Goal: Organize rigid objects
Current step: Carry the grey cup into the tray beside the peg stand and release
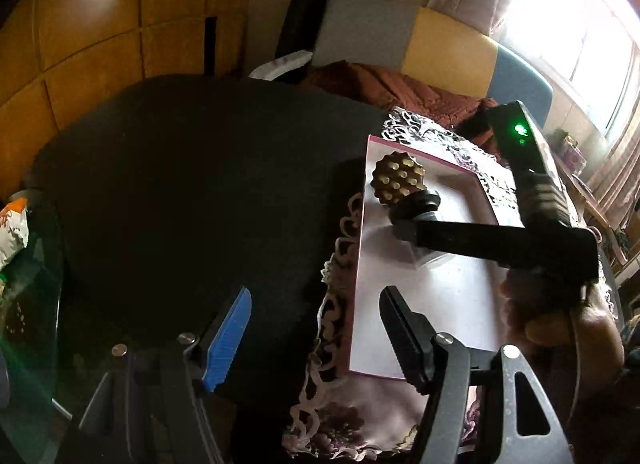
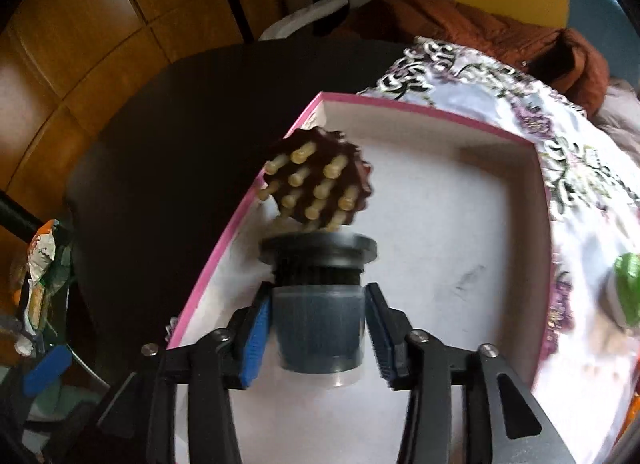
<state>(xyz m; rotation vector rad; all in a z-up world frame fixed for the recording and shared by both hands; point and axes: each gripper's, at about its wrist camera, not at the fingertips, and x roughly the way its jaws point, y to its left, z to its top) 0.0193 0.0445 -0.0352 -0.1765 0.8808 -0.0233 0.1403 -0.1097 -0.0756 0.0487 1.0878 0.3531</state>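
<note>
Grippers angle steeply down toward the pink-rimmed box [image 2: 400,107], which lies on a lace-edged floral cloth [image 1: 332,416] over a dark round table [image 1: 180,183]. The right gripper [image 2: 318,328] reaches over the box's left wall, its ribbed blue pads [image 2: 254,340] flanking a grey plastic cylinder [image 2: 320,328] with a wide black flange; a slight gap shows on each side, so no squeeze is evident. Just beyond the cylinder, against that same wall, sits a scalloped brown wooden massager [image 2: 318,183] studded with pale pegs. The left gripper [image 1: 316,340] hovers over the box's near-left corner, spread wide around nothing.
</note>
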